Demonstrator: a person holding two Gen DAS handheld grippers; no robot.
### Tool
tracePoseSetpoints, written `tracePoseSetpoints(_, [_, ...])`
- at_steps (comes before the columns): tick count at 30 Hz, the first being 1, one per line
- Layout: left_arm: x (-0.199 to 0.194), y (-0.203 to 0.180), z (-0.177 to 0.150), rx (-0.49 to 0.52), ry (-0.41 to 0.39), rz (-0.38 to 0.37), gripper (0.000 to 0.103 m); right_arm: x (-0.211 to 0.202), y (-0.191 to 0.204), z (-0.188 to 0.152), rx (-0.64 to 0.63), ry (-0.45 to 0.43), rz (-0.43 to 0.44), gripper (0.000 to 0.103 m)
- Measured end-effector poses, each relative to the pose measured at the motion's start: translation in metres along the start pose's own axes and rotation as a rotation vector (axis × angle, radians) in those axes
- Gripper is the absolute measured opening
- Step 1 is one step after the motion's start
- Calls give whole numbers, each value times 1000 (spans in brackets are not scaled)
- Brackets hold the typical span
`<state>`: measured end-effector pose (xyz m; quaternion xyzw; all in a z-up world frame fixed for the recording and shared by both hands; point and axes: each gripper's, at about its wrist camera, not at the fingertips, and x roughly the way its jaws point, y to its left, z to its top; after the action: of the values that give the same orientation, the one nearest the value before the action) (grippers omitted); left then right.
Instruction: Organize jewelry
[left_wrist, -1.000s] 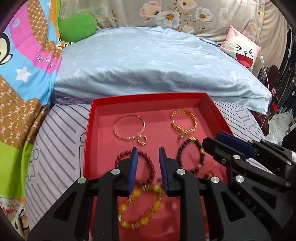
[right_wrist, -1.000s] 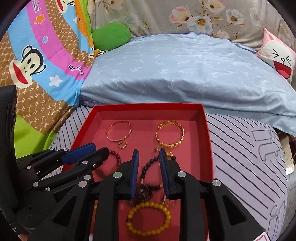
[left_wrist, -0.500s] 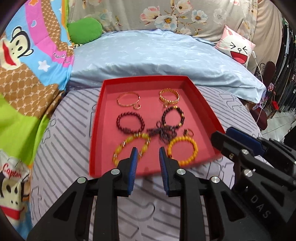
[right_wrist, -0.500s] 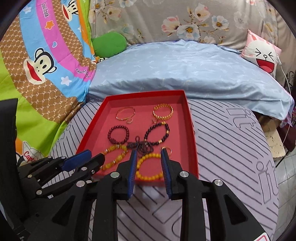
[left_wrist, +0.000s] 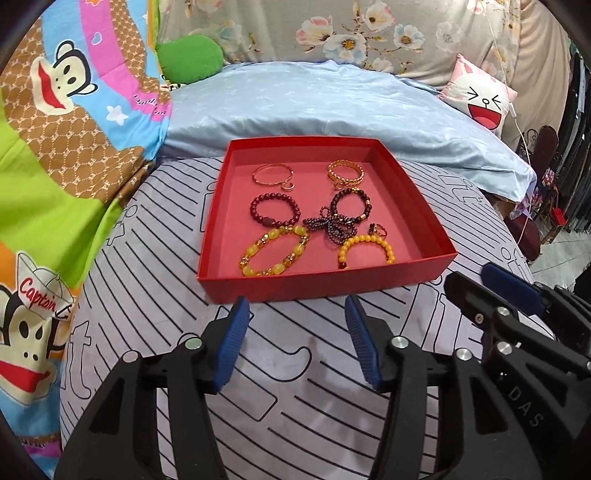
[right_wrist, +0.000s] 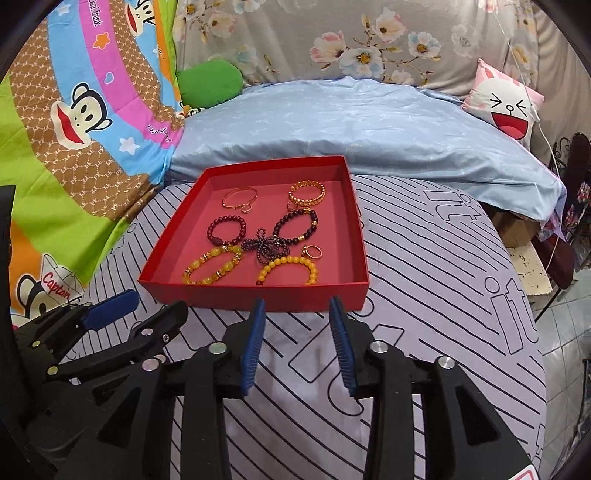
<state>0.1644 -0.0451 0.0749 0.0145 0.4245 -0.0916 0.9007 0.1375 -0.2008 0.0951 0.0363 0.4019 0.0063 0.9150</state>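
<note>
A red tray (left_wrist: 325, 282) (right_wrist: 255, 293) sits on a striped grey cover and holds several bracelets. Two gold bangles (left_wrist: 271, 174) (left_wrist: 345, 172) lie at the back. A dark red bead bracelet (left_wrist: 273, 211) and a black bead bracelet (left_wrist: 351, 205) lie in the middle, with a tangled dark bead string (left_wrist: 330, 227) between them. Two yellow bead bracelets (left_wrist: 275, 251) (left_wrist: 365, 247) lie at the front, a small gold ring (left_wrist: 378, 229) beside the right one. My left gripper (left_wrist: 297, 314) and right gripper (right_wrist: 297, 310) are open and empty, just short of the tray's near edge.
A light blue quilt (left_wrist: 332, 107) lies behind the tray. A cartoon monkey blanket (left_wrist: 62, 122) covers the left side. A green cushion (left_wrist: 190, 59) and a pink rabbit pillow (left_wrist: 480, 98) sit at the back. The bed edge and floor (right_wrist: 565, 332) are on the right.
Both grippers have pulled back out of the tray toward me and their jaws have opened wide. The jewelry stays in the tray.
</note>
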Motion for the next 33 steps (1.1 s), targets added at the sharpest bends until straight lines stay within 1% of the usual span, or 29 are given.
tracePoseSetpoints(1, [-1,1,-1,-4,-1,4,55,-1,-2,-1,6,-3,-3,46])
tracePoseSetpoints(3, [-3,5,-2,-14,-5,13,60,-3,-6,-3,20,-9,-6,57])
tracePoseSetpoints(4, [-3,6,-3,-19,-7,17,64,-3,-9,-3,28,-11,-4,59])
tracePoseSetpoints(5, [-4,7,-3,-20,-9,19,66,-3,-11,-4,33,-11,-5,63])
tracePoseSetpoints(6, [-4,7,-4,-21,-10,21,67,-4,-12,-5,35,-13,-6,66])
tracePoseSetpoints(10, [-5,7,-7,-17,-8,37,70,-4,-12,-7,24,-9,-20,69])
tracePoseSetpoints(11, [-4,8,-8,-19,-6,45,74,-4,-11,-8,20,-9,-24,69])
tracePoseSetpoints(13, [-4,11,-10,-33,-3,60,78,-5,-11,-9,12,-13,-37,71])
tracePoseSetpoints(15, [-5,14,-12,-44,0,61,80,-5,-10,-10,9,-15,-47,77])
tracePoseSetpoints(20, [-6,19,-15,-58,0,82,88,-6,-9,-10,13,-11,-52,80])
tracePoseSetpoints(23, [-7,22,-15,-63,-1,86,89,-6,-8,-11,4,-16,-74,84])
tracePoseSetpoints(29, [-6,23,-15,-63,4,93,90,-6,-7,-12,-14,-19,-99,86])
tracePoseSetpoints(31, [-6,24,-16,-66,6,97,91,-5,-8,-12,-9,-10,-96,90])
tracePoseSetpoints(32, [-5,24,-16,-70,7,97,91,-4,-9,-13,-3,-6,-93,96])
tracePoseSetpoints(33, [-5,25,-16,-72,10,92,91,-4,-10,-13,3,-7,-89,96])
